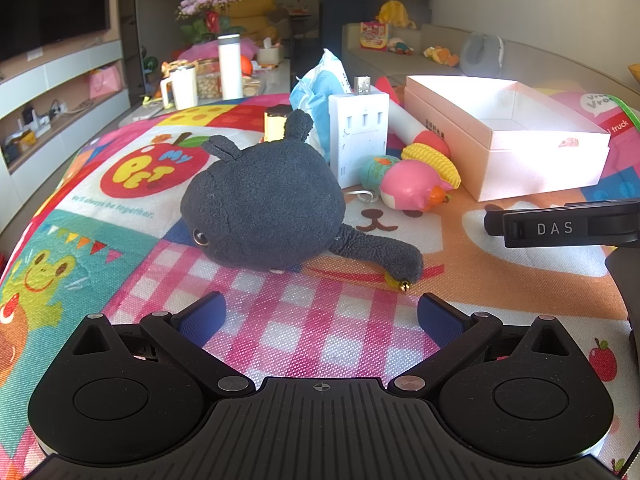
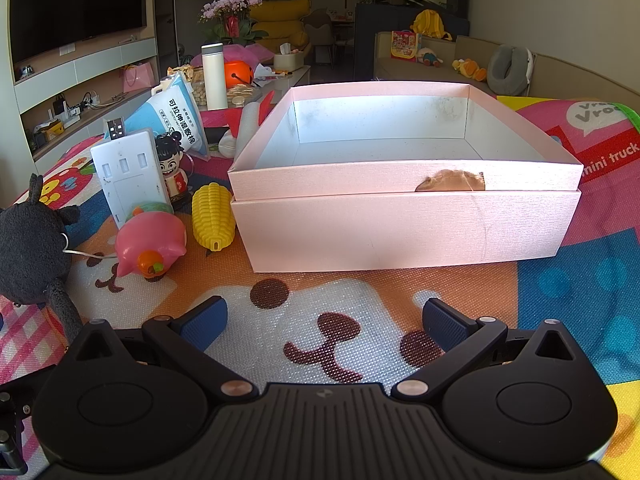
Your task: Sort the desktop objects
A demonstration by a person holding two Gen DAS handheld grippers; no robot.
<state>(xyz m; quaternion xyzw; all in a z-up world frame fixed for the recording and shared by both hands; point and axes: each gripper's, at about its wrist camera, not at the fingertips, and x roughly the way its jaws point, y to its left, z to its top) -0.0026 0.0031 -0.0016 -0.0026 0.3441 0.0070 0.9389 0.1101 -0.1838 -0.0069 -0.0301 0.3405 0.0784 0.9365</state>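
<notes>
A dark grey plush toy (image 1: 262,204) lies on the colourful mat just ahead of my open left gripper (image 1: 320,318), whose blue pads hold nothing. Behind it stand a white power strip (image 1: 358,136), a pink pig toy (image 1: 412,190), a yellow toy corn (image 1: 434,160) and a blue wipes pack (image 1: 316,92). The open pink box (image 2: 404,216) sits directly ahead of my right gripper (image 2: 324,320), which is open and holds nothing. In the right wrist view the pig (image 2: 150,246), corn (image 2: 212,216), power strip (image 2: 128,172) and a small doll figure (image 2: 174,168) stand left of the box.
The other gripper's black body (image 1: 560,226) reaches in from the right in the left wrist view. A low table behind the mat carries a white bottle (image 2: 214,76), a mug (image 1: 180,88) and snacks. A sofa (image 2: 460,64) with toys runs along the back right.
</notes>
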